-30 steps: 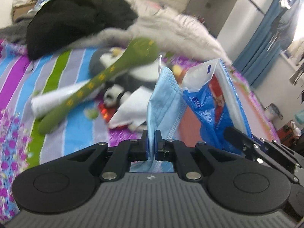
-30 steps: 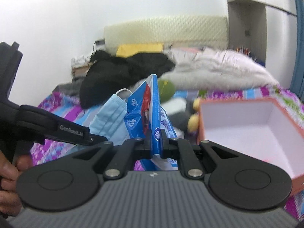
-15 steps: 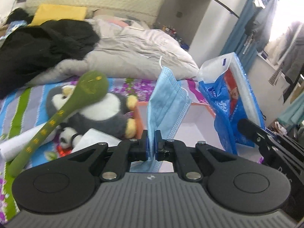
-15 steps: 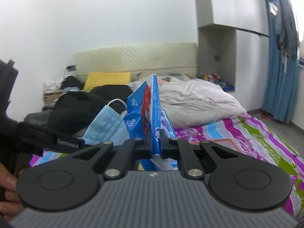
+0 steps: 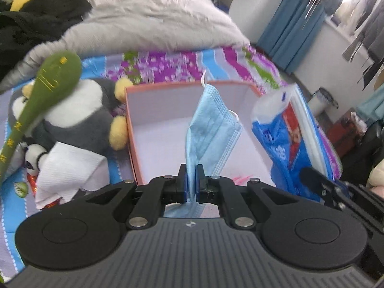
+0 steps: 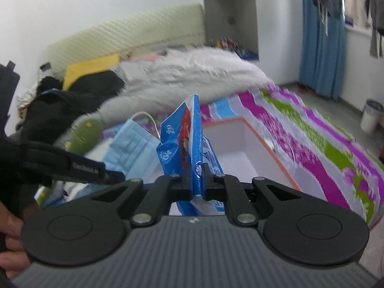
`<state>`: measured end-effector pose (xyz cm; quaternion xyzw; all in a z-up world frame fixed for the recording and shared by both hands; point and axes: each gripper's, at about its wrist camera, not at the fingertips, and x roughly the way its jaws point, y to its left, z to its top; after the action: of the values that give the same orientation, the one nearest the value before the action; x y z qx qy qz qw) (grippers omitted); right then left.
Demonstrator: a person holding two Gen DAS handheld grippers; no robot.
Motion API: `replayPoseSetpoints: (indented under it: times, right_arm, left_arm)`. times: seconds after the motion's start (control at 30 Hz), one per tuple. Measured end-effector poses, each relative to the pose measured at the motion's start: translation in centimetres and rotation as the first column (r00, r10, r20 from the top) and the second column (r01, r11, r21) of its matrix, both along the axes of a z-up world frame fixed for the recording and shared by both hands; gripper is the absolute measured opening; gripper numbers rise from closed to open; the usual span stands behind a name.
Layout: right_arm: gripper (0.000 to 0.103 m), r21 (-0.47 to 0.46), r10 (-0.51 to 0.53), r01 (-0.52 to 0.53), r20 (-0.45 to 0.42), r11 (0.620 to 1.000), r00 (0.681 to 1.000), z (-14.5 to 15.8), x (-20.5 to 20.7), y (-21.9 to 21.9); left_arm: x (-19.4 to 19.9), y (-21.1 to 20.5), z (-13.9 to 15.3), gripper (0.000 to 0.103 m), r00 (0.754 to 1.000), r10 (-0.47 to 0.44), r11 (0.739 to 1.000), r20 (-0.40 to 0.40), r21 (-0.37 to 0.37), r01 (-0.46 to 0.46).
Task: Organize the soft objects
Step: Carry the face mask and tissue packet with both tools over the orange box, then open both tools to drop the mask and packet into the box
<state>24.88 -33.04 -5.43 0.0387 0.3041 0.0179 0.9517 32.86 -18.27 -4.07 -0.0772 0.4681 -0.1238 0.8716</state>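
My left gripper [image 5: 191, 180] is shut on a light blue face mask [image 5: 211, 129] and holds it over the open orange box [image 5: 134, 129] with a white inside. My right gripper [image 6: 197, 182] is shut on a blue tissue pack [image 6: 189, 139], also over the box [image 6: 273, 153]. The tissue pack shows in the left wrist view [image 5: 292, 141] at the box's right side, and the mask shows in the right wrist view [image 6: 134, 141] to the left of the pack.
Left of the box lie a grey and white plush penguin [image 5: 79, 120], a green plush spoon [image 5: 43, 96], and a white cloth [image 5: 69, 168] on the striped bedspread [image 5: 182, 64]. A grey duvet [image 5: 148, 24] and black clothes [image 5: 36, 24] lie behind.
Both grippers have swung from the plush toys to over the open box, each still holding its item. The box now fills the middle of both views.
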Motion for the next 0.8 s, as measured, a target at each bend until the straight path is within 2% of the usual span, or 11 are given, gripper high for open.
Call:
replayPoseSetpoints:
  times: [0.23,0.43,0.5,0.57,0.6,0.63,0.8]
  right_arm:
    - [0.011,0.015,-0.021,0.024,-0.136,1.0,0.99,-3.9,1.3,-1.9]
    - [0.012,0.031,-0.026,0.031,-0.164,0.999,0.986,-5.0,1.0,-1.9]
    - [0.016,0.033,-0.029,0.035,-0.165,0.999,0.986,-4.9,1.0,-1.9]
    - [0.029,0.051,-0.027,0.036,-0.164,0.998,0.986,-4.8,1.0,-2.1]
    - [0.039,0.062,-0.023,0.033,-0.16,0.997,0.987,-4.8,0.9,-2.2]
    - [0.043,0.069,-0.02,0.031,-0.154,0.997,0.988,-4.7,0.8,-2.1]
    - [0.043,0.066,-0.009,0.017,-0.118,0.998,0.993,-3.6,0.2,-1.8]
  left_arm:
    - [2.8,-1.8,-3.5,0.007,0.995,-0.043,0.997,-0.095,0.057,0.048]
    - [3.0,-2.2,-4.3,0.009,0.993,-0.052,0.994,-0.108,0.094,0.062]
    - [3.0,-2.1,-4.3,0.019,0.993,-0.062,0.993,-0.104,0.098,0.073]
    - [2.6,-1.9,-3.8,0.052,0.995,-0.063,0.992,-0.072,0.109,0.07]
    - [2.4,-1.9,-3.4,0.054,0.997,-0.066,0.99,-0.049,0.12,0.071]
    - [2.2,-1.9,-3.1,0.054,0.997,-0.073,0.989,-0.029,0.129,0.076]
    - [1.4,-1.4,-1.4,0.054,0.996,-0.092,0.989,0.015,0.12,0.09]
